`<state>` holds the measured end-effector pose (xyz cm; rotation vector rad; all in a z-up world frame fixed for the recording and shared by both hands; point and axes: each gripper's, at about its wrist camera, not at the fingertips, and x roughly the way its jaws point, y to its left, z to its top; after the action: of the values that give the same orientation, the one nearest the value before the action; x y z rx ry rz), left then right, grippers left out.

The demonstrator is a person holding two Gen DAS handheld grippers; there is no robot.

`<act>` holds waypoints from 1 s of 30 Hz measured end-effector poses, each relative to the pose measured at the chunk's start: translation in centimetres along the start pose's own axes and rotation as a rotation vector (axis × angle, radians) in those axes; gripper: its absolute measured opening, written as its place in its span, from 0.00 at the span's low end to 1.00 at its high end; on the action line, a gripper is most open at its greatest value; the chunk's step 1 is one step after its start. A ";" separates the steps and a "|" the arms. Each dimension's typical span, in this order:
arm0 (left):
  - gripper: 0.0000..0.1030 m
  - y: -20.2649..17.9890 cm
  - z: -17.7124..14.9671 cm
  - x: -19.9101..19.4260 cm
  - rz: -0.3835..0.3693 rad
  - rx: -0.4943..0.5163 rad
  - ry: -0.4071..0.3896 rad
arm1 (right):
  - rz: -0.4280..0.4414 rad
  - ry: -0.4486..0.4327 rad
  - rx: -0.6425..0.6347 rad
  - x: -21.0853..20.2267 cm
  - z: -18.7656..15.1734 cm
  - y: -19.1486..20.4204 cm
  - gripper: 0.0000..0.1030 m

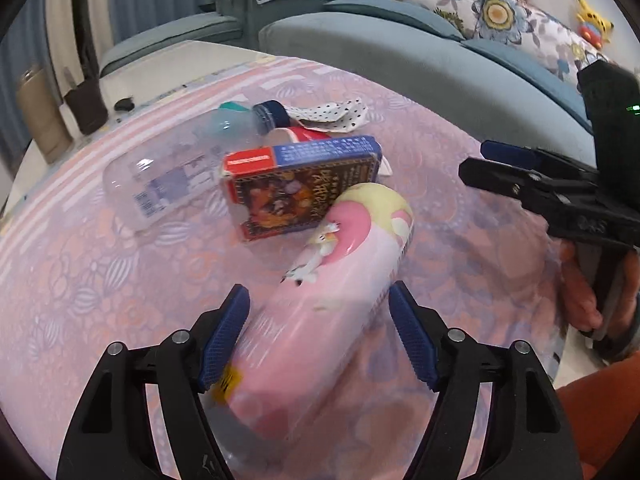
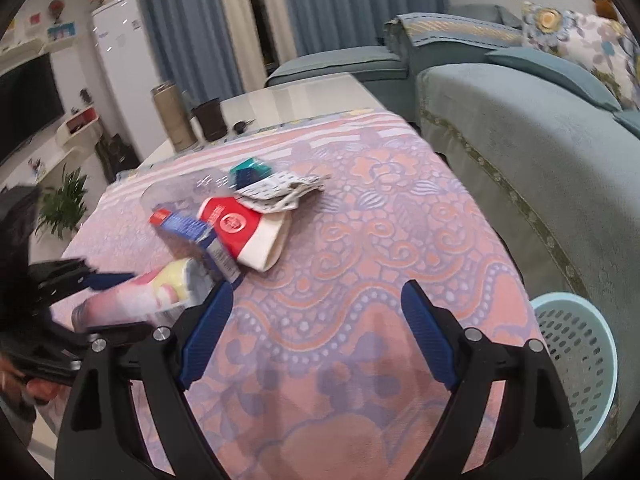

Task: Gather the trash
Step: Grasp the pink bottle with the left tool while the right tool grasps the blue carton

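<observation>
Pink bottle [image 1: 320, 320] – tilted, btwn pads

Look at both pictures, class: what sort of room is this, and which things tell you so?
Most likely a home living room. A teal sofa with floral cushions runs beside the cloth-covered table, a television stands opposite, and long curtains hang behind.

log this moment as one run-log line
left hand-held gripper: shut on pink bottle | right hand-held gripper: open, nothing between jaws | blue basket: beside table | clear bottle, box: uncollected
</observation>
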<state>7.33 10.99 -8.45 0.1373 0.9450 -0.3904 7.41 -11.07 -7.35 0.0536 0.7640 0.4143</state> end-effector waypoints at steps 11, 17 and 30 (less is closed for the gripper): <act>0.46 2.0 -4.3 -3.8 0.053 -0.345 -0.065 | 0.028 0.021 -0.210 2.1 3.0 6.0 0.79; 0.46 5.0 -7.0 -5.5 0.087 -0.551 -0.156 | 0.036 0.086 -0.223 5.7 4.2 7.5 0.79; 0.46 4.9 -7.9 -6.0 0.078 -0.601 -0.189 | 0.108 0.196 -0.222 2.2 0.8 9.1 0.15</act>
<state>0.03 19.30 -8.44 -0.4038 0.8317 -0.0341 6.22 -1.83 -6.44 -0.1568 0.9061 0.6114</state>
